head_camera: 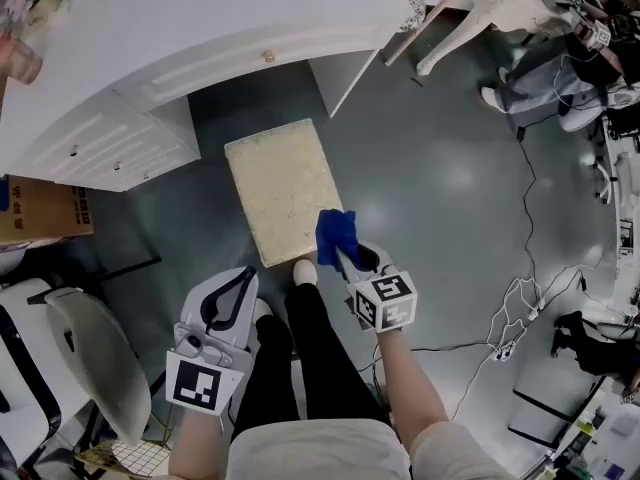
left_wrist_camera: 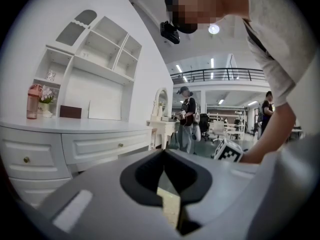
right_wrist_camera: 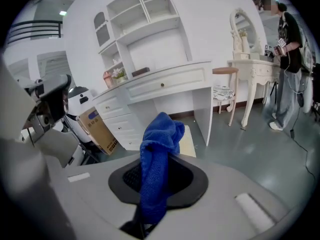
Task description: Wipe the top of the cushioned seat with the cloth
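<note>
The cushioned seat (head_camera: 284, 189) is a cream rectangle on the grey floor in front of my feet, seen from above in the head view. My right gripper (head_camera: 343, 255) hovers over its near right corner, shut on a bunched blue cloth (head_camera: 335, 231). In the right gripper view the cloth (right_wrist_camera: 162, 131) sticks up between the jaws of that gripper (right_wrist_camera: 160, 161) and hides most of the seat (right_wrist_camera: 188, 140). My left gripper (head_camera: 247, 274) hangs lower left of the seat, shut and empty. In its own view the left gripper (left_wrist_camera: 163, 155) shows a strip of seat (left_wrist_camera: 169, 205) below its tips.
A white dresser (head_camera: 200, 38) with drawers stands just beyond the seat. A cardboard box (head_camera: 42, 210) and a white chair (head_camera: 92, 366) are at the left. Cables (head_camera: 520, 298) trail over the floor at right. A vanity table (right_wrist_camera: 252, 64) and a standing person (right_wrist_camera: 290, 59) are farther off.
</note>
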Demonstrator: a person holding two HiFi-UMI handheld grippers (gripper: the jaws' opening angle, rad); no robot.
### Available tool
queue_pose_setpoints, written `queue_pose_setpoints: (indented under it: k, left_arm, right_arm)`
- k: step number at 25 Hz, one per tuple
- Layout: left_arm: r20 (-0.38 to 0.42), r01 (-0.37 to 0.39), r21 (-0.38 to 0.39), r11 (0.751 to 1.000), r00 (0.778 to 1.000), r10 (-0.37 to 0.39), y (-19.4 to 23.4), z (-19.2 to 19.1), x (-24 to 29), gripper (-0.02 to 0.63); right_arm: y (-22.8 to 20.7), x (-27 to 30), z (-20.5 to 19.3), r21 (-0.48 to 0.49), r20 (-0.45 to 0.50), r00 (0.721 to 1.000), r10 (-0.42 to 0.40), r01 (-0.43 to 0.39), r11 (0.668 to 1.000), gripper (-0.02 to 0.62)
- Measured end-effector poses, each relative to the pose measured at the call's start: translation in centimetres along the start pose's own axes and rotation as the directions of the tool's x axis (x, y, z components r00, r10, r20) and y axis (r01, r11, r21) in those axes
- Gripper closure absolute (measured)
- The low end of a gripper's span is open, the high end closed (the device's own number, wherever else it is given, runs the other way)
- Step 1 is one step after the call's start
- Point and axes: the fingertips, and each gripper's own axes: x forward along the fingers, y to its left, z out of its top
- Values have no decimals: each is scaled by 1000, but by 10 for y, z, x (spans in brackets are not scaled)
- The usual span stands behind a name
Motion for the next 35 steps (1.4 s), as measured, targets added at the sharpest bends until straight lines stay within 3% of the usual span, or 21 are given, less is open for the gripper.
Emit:
queue_pose_setpoints:
  k: [10,21,28,35]
  left_arm:
    - [27,11,-18,1000,1000,-11,1,59,-32,606]
    - [81,27,1,1000,996,-27,-8,125,-67,606]
    - [117,51,25,998,992,-53,-23,153,-86,606]
    - [144,72,52,996,986,-79,-34,168,-100,606]
  right_arm:
    - [73,-96,93,-55,195,981,15,-4,998,538]
    - [136,-199,177,-122,393,918,47,1,992,538]
    - [167,-251,208,-172,486,871,68,19,985,538]
    - [186,-273,213,-182,536,841,79,23,983,535]
